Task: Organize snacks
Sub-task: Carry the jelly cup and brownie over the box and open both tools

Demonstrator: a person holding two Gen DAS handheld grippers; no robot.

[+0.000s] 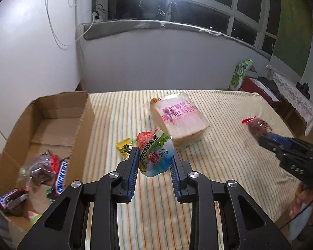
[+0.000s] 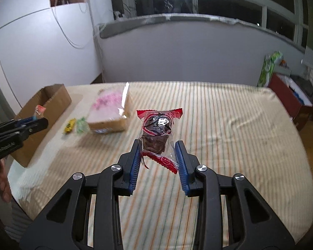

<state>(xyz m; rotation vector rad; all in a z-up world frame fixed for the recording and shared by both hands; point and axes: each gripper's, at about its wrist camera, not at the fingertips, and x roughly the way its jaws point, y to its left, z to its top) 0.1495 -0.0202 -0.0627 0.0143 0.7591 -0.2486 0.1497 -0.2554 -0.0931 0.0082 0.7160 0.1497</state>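
My left gripper (image 1: 154, 153) is shut on a jelly cup (image 1: 155, 154) with a red, white and blue lid, held above the striped bed cover, right of the cardboard box (image 1: 84, 112). The box holds Snickers bars (image 1: 61, 176) and a dark wrapped cake (image 1: 42, 167). My right gripper (image 2: 159, 146) is shut on a clear red-edged packet with a dark cake (image 2: 157, 132), held above the bed. That packet also shows in the left wrist view (image 1: 257, 126). A wrapped bread loaf (image 1: 179, 119) and a yellow candy (image 1: 125, 146) lie on the bed.
The loaf (image 2: 110, 112), the yellow candy (image 2: 70, 125) and a green candy (image 2: 81, 125) lie right of the box (image 2: 56, 98) in the right wrist view. The striped cover (image 2: 229, 125) stretches right. A wall and window sill stand behind; a red cabinet (image 2: 285, 95) stands far right.
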